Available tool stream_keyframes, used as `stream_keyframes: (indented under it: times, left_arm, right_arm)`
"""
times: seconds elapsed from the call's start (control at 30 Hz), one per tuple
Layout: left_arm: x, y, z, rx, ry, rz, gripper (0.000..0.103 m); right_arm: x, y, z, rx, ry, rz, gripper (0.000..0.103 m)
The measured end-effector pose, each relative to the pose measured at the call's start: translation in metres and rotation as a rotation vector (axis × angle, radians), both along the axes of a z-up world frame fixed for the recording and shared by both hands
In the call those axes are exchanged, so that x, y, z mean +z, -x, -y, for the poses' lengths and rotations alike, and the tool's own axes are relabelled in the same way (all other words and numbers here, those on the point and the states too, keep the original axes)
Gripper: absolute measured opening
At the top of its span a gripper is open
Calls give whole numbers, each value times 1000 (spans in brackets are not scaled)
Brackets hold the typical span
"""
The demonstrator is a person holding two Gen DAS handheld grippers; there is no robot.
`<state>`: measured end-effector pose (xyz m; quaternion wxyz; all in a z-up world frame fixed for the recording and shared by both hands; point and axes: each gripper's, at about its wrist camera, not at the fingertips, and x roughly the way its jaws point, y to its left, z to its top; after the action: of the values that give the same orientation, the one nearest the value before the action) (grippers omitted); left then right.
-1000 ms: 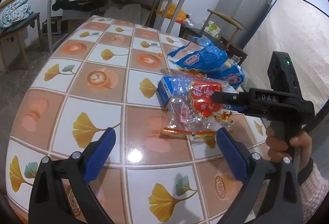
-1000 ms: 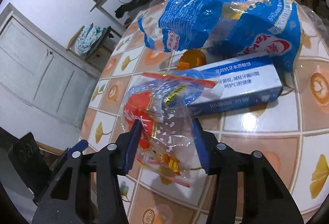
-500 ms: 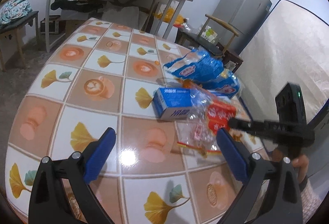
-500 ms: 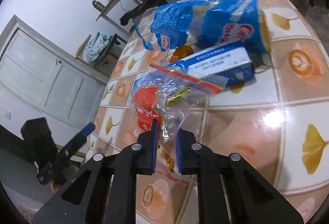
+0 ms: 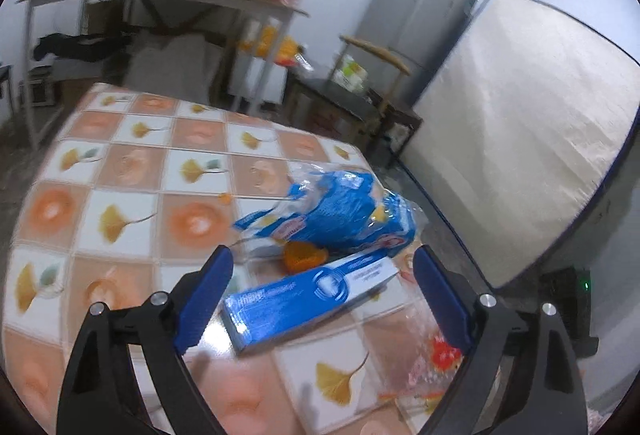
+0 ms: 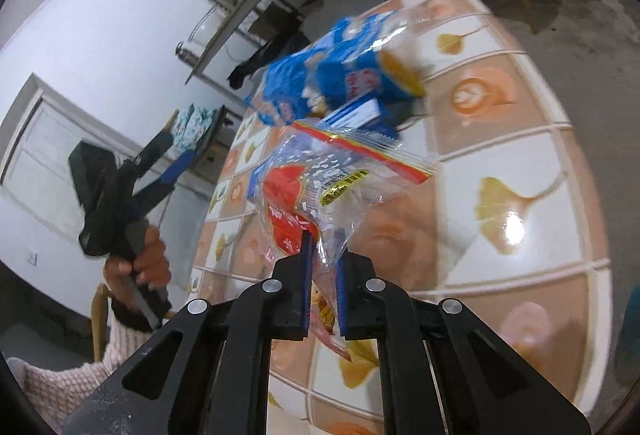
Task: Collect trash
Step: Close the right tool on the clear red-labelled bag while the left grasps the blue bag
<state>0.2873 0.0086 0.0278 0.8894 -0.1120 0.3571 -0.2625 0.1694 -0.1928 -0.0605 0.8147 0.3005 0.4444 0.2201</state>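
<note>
Your right gripper [image 6: 322, 267] is pinching the clear snack wrapper with the red print [image 6: 320, 191]; its jaws have just been closing, and now the thin plastic is caught between the blue pads, with most of the wrapper hanging free above the tiled table [image 6: 520, 155]. In the left wrist view the same wrapper [image 5: 436, 351] is showing only partly, behind the right finger of that gripper. Your left gripper [image 5: 320, 291] is standing wide, although its jaws have just been closing a little, and nothing is pressed between them. The blue toothpaste box [image 5: 308, 299] is lying on the table in the gap between its fingers, but the pads are not touching it.

Behind the box, the crumpled blue snack bag [image 5: 344, 211] is resting on the table, and an orange peel piece [image 5: 304, 255] is sitting just beside the box, between box and bag.

So I judge that you are in the picking-up step: one piece of trash is already in your right hand, and the others are waiting. No bin or trash bag is visible in either view, so I cannot say where the wrapper should go.

For the next move, you would need to bring the left fingers down on both long sides of the box and close firmly, because the box is rigid. Keep the right grip tight, as the thin film could slip.
</note>
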Motion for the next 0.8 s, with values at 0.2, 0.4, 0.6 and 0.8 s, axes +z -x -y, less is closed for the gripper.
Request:
stream_keyframes:
  times: [0.2, 0.4, 0.6, 0.8]
  left_arm:
    - [-8, -59, 63, -36, -186, -24, 95]
    - [-31, -90, 118, -131, -374, -45, 97]
    - [-44, -106, 130, -139, -373, -100, 92]
    - [-45, -103, 130, -146, -380, -118, 60]
  right_arm:
    - [-8, 3, 9, -39, -15, -20, 8]
    - [-16, 0, 12, -43, -18, -34, 8]
    - [-20, 3, 18, -50, -22, -44, 8]
    - [-22, 4, 23, -60, -31, -50, 8]
